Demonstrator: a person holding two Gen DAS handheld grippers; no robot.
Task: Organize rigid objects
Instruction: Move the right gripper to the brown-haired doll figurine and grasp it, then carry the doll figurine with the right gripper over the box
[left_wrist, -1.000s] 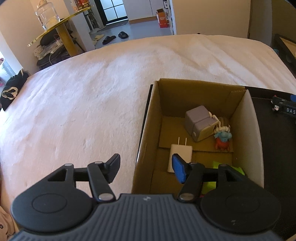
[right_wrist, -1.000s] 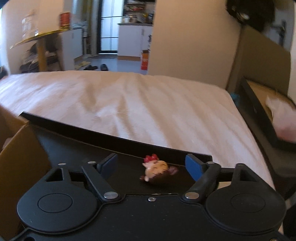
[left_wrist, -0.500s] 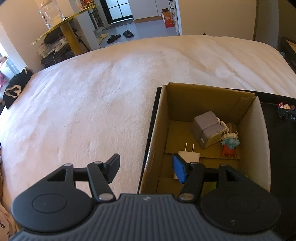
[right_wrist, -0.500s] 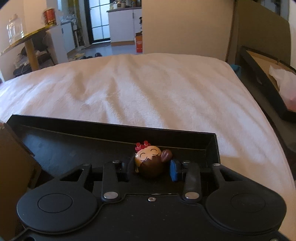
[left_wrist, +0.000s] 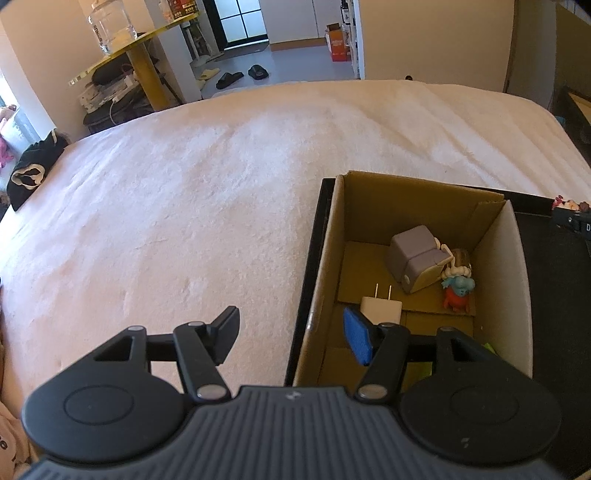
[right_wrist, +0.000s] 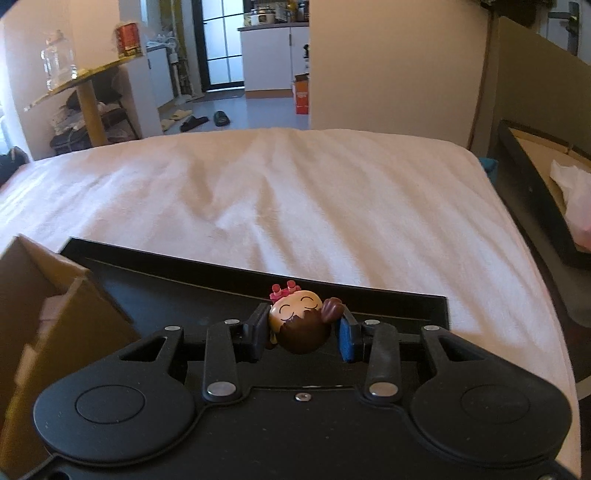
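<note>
The right tongs (right_wrist: 303, 335) grip the doll head (right_wrist: 301, 325) over the black tray (right_wrist: 177, 280); the left tongs (left_wrist: 291, 332) hang wide, holding nothing. The cardboard box (left_wrist: 417, 199) already holds at least 3 items, so this toy seems among the last.

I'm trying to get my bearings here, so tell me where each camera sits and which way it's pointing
Left wrist: on the open left gripper, looking down over the bed and into the cardboard box; only its fingers show.
Right wrist: on the right gripper, shut on the doll figure, looking low across the black tray and bed.
Shared: bed, cardboard box, black tray, yellow round table.
</note>
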